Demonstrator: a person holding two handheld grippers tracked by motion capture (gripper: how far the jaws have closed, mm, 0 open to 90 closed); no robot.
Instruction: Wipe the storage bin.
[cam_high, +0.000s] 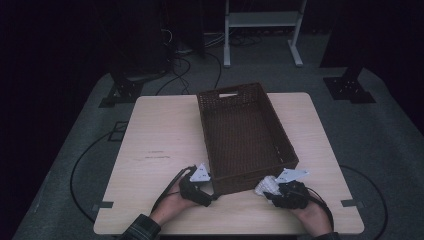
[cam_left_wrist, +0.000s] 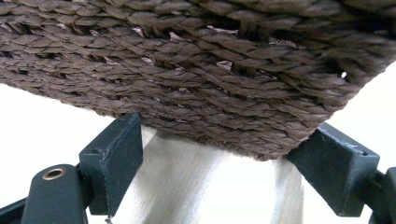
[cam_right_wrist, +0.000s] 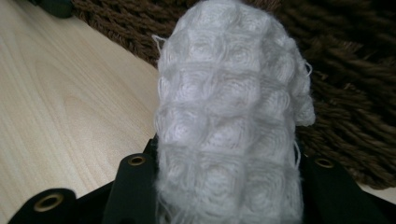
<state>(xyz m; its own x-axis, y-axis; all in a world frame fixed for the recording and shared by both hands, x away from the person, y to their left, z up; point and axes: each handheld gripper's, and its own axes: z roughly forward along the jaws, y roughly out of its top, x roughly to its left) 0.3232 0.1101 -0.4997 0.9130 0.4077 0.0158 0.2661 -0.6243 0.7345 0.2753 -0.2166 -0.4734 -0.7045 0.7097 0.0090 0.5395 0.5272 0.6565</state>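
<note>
A dark brown woven basket (cam_high: 206, 131) stands with nothing inside on the pale wooden table (cam_high: 160, 135). My left gripper (cam_high: 211, 193) is at its near left corner. In the left gripper view the basket's lower corner (cam_left_wrist: 210, 70) fills the gap between the two jaws of the left gripper (cam_left_wrist: 219, 149), and both tips touch the weave. My right gripper (cam_high: 270, 194) sits by the basket's near right corner, shut on a rolled white waffle-knit cloth (cam_high: 266, 184). In the right gripper view the cloth (cam_right_wrist: 229, 116) stands up from the right gripper (cam_right_wrist: 229, 191), with the basket wall (cam_right_wrist: 355, 116) close behind.
Bare tabletop lies left of the basket and along the front edge. Cables run over the grey floor (cam_high: 90, 160) around the table. A white frame (cam_high: 262, 30) stands on the floor beyond the far side, and black stand bases (cam_high: 350, 87) sit at both far corners.
</note>
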